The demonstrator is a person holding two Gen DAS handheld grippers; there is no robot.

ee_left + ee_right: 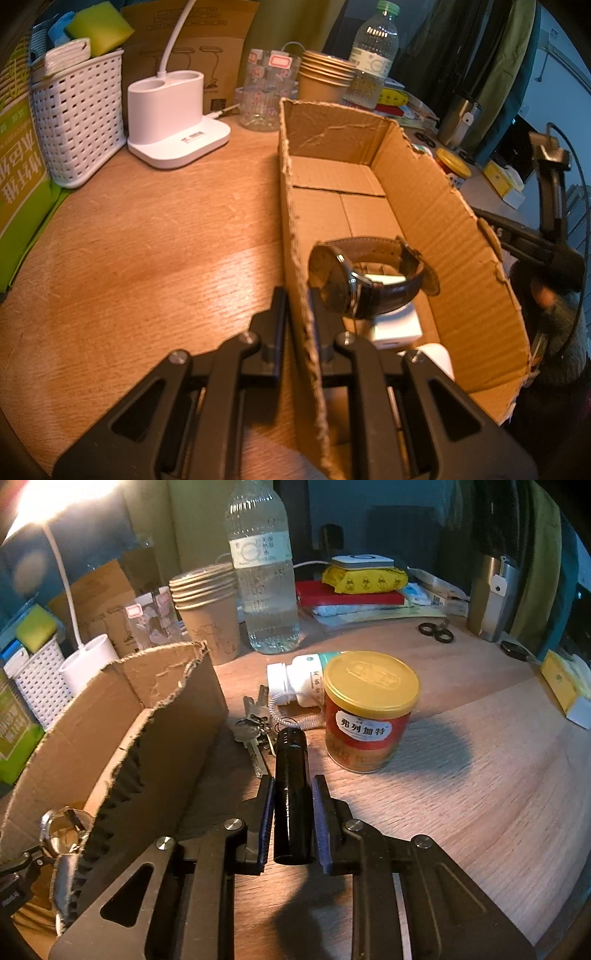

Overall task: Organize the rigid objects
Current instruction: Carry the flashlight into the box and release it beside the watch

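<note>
The box (436,221) wall is pinched by the left gripper (297,295) jaws. On the surface (461,775) beside it, a black torch (291,786) is gripped by the right gripper (293,786) jaws. It looks hard, smooth and slippery, so it is best held mid-barrel.

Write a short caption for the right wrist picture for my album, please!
The right tool grips a black flashlight beside the cardboard box and red tin.

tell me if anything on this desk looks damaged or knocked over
The brown cardboard box has ragged, torn top edges; its flaps look ripped off. Behind the yellow-lidded red can, a white plastic bottle lies on its side. Nothing looks spilled.
</note>
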